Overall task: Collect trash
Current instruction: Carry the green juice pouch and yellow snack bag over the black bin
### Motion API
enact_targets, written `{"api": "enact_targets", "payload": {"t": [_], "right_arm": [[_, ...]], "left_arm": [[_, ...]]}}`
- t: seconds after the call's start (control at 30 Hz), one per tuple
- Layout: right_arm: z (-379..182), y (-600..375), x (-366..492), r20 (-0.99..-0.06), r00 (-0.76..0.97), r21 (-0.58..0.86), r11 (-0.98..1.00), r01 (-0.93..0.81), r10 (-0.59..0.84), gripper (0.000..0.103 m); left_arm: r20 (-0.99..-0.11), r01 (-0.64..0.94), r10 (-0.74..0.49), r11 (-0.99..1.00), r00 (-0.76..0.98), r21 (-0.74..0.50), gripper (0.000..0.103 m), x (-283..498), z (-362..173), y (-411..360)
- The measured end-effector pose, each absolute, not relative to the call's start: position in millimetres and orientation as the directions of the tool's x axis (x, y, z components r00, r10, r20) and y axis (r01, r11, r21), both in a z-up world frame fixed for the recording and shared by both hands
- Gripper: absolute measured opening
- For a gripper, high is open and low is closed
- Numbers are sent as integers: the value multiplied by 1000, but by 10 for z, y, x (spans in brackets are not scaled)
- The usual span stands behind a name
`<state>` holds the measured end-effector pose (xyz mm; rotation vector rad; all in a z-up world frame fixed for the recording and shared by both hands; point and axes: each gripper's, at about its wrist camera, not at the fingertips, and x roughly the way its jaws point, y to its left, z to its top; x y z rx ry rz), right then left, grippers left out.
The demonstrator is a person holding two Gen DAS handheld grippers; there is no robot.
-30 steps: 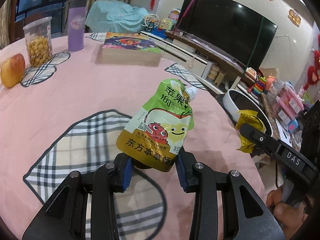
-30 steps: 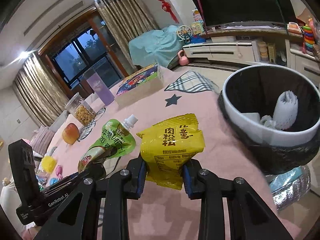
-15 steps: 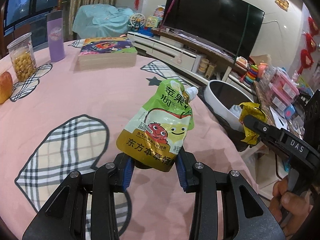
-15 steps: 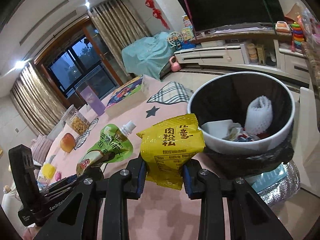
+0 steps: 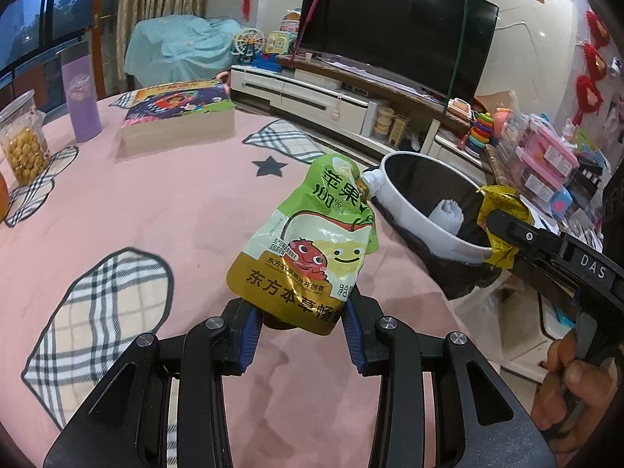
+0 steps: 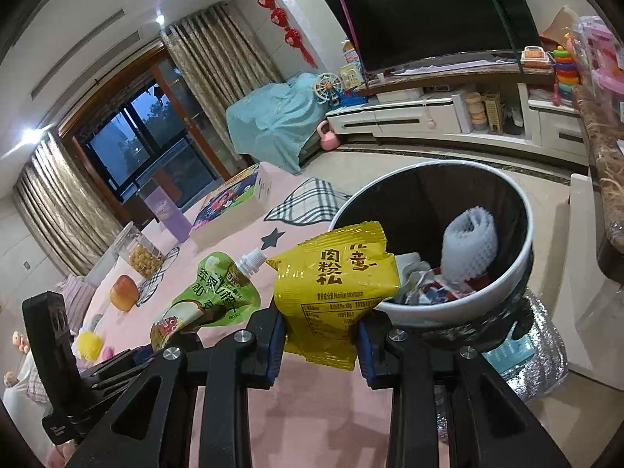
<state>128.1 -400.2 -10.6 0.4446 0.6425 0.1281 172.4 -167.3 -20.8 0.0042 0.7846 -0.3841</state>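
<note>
The pink table (image 5: 163,210) fills the lower left and centre of your left wrist view, and it still carries things that look like keepers rather than rubbish: a book box (image 5: 177,115) and a purple bottle (image 5: 81,103) at upper left, and a snack jar (image 5: 21,138) at the left edge. I see no loose rubbish on the part of the table that shows.

The trash bin (image 6: 518,280), white-rimmed with a dark liner, sits in the right half of your right wrist view, just off the table edge. It already holds a roll of white foam netting (image 6: 470,247) and some crumpled wrappers, so part of the collecting looks done.

Two pieces are in hand and not yet dropped. Your left gripper (image 5: 299,327), at the bottom centre of its own view, is clamped on the base of the green juice pouch (image 5: 312,241), which stands upright above the table with its spout toward the bin. Your right gripper (image 6: 319,341) is clamped on the lower edge of the yellow snack packet (image 6: 335,284), held at the centre of its view against the near rim of the bin, though not clearly over the opening.

By my reading, what is left is to bring each piece over the opening and let go, the yellow one first since it is closer.
</note>
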Motion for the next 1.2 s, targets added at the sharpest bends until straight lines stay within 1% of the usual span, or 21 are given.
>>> {"api": "enact_targets", "payload": {"t": [0.37,1.2], "right_arm": [[-53,-4266,1341,-550,803,442,896,47,229,31],[-104,-4715,1569,-601,772,437,894,100,207,32]], "left_arm": [[-680,391,-365,912,636,-124,35,1834,-106,-2020],[-695,482,-413,870,588,-109,35,2080,-53,-2662]]}}
